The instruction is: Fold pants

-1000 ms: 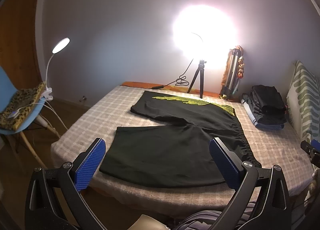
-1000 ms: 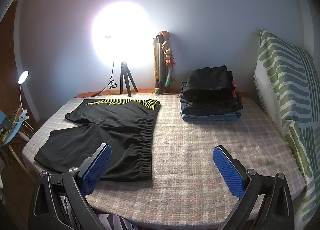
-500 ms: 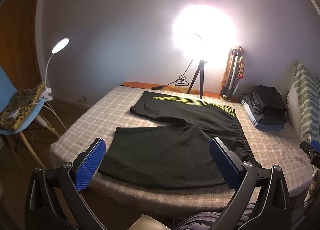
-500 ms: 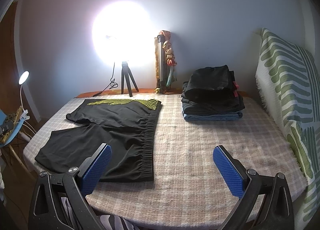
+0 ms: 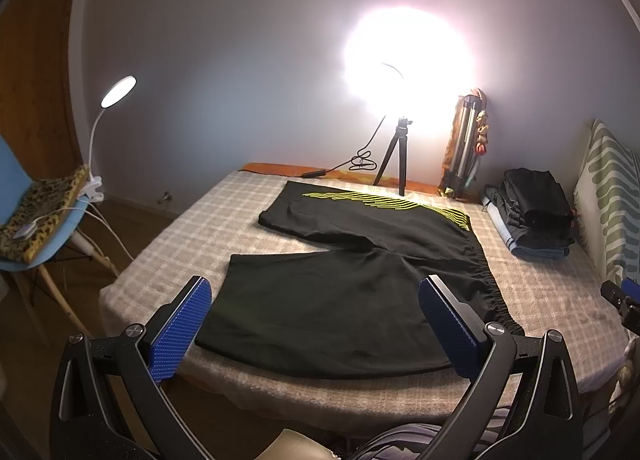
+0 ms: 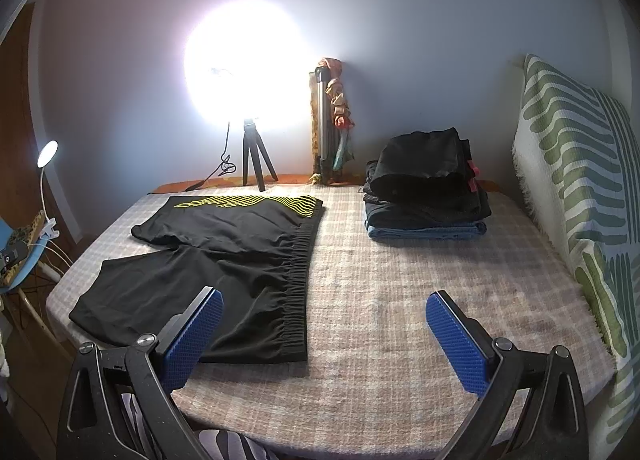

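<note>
In the left wrist view the left gripper (image 5: pixel 316 324) stood spread wide and empty above the near edge of the bed (image 5: pixel 192 236). The shorts (image 5: pixel 352 280) lay flat straight ahead of it, the near leg between its pads (image 5: pixel 180 334), the waistband off to its right. A lamp (image 5: pixel 408 55) beyond glared out the wall behind it. Only a tip of the right gripper (image 5: pixel 624 296) showed at the frame's right edge. In the right wrist view the right gripper (image 6: pixel 324 334) was likewise splayed and held nothing; the shorts (image 6: pixel 224 260) lay ahead to its left, partly hidden by the left pad (image 6: pixel 192 340). A stack (image 6: pixel 424 191) of folded clothes sat far ahead, its layers hard to tell apart.
</note>
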Tool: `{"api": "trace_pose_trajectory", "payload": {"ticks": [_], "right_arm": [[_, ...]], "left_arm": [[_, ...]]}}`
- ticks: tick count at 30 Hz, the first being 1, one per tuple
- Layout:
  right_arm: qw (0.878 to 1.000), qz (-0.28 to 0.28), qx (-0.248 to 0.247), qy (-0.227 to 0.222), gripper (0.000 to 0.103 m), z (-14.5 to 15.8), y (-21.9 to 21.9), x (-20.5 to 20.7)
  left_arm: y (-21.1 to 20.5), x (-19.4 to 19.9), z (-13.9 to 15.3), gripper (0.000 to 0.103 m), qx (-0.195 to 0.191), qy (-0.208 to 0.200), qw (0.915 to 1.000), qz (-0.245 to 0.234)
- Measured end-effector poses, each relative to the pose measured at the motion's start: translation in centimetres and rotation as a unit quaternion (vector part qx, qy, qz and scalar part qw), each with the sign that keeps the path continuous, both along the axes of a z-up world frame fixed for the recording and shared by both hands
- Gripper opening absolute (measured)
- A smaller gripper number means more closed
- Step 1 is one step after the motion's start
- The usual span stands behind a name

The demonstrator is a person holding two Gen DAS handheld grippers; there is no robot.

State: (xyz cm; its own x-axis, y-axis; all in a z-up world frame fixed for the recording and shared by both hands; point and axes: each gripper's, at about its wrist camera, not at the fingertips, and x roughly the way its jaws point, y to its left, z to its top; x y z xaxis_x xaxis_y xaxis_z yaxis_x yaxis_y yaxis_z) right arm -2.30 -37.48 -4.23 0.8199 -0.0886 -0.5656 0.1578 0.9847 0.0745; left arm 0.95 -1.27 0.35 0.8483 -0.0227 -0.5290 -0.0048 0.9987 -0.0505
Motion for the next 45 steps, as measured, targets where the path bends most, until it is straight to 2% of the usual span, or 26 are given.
{"api": "trace_pose_trajectory", "payload": {"ticks": [21, 33, 41, 45], "right_arm": [[1.000, 0.002, -0.001, 0.002, 0.103, -0.1, 0.2, 0.4], [1.000, 0.003, 0.000, 0.011, 0.103, -0.5, 0.3, 0.9], [1.000, 0.007, 0.000, 0.014, 0.103, -0.8, -0.1, 2.1], [1.000, 0.014, -0.006, 0.017, 0.103, -0.7, -0.1, 3.3]], "left_arm": [[-0.1, 0.0, -0.1, 0.103, 0.000, 0.001, 1.0000, 0.001], [0.5, 1.0, -1.1, 0.103, 0.005, 0.009, 0.9999, 0.003], [2.3, 2.7, -3.4, 0.103, -0.017, 0.049, 0.9985, 0.014], [3.2, 3.9, -4.5, 0.102, -0.033, 0.068, 0.9972, 0.005]]}}
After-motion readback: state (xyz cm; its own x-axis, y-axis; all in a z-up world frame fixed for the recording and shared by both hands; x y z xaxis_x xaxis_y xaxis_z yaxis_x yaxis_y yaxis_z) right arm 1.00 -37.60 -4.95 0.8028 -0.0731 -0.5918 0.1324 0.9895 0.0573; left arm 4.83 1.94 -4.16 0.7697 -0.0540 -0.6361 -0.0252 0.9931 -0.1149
